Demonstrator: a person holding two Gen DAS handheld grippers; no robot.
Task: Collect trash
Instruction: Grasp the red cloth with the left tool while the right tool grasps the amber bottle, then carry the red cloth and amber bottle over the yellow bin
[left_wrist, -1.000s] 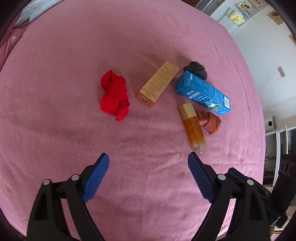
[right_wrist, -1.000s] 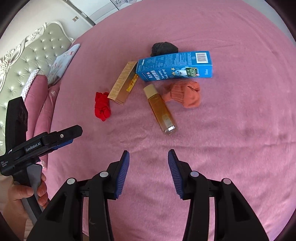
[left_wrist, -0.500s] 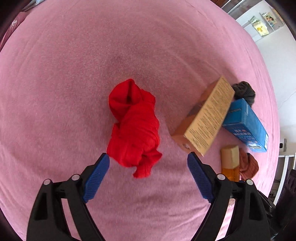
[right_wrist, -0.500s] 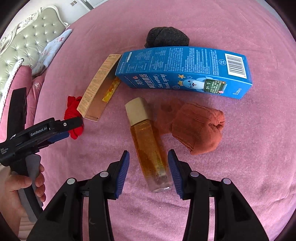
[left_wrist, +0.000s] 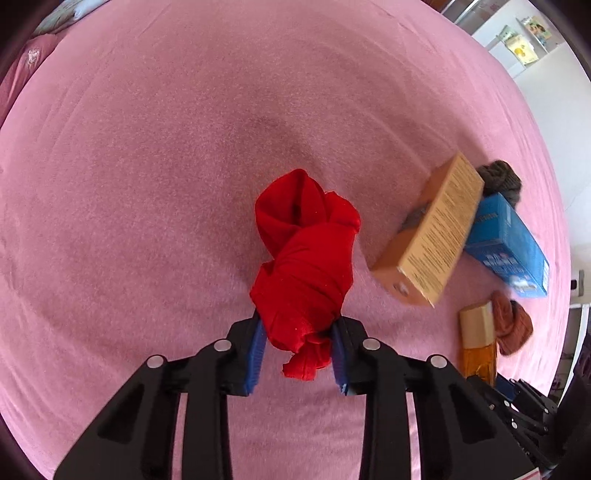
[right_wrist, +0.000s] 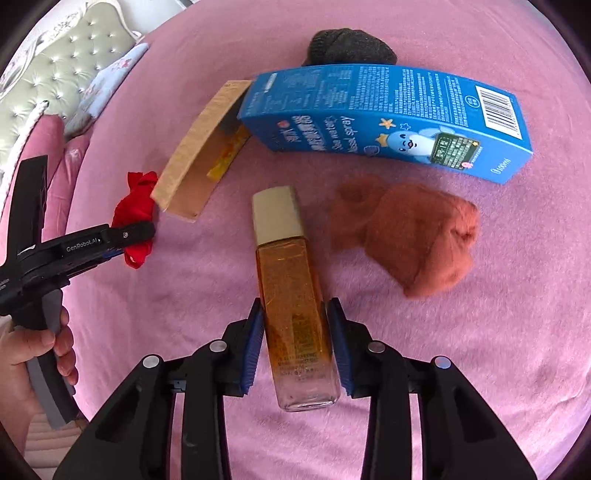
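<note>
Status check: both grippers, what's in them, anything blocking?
Left gripper shut on red cloth. Right gripper shut on amber bottle, lying on pink blanket. Rust sock beside bottle, apart; nothing blocking.

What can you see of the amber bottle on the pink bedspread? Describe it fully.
The bottle is a slim, square-sided, clear container that looks like glass, filled with amber liquid, with a matte beige cap and small print near its base. It lies flat on the bedspread, cap pointing away from the camera. The right gripper has closed on its lower half, pads against both sides. Nothing else touches it.
</note>
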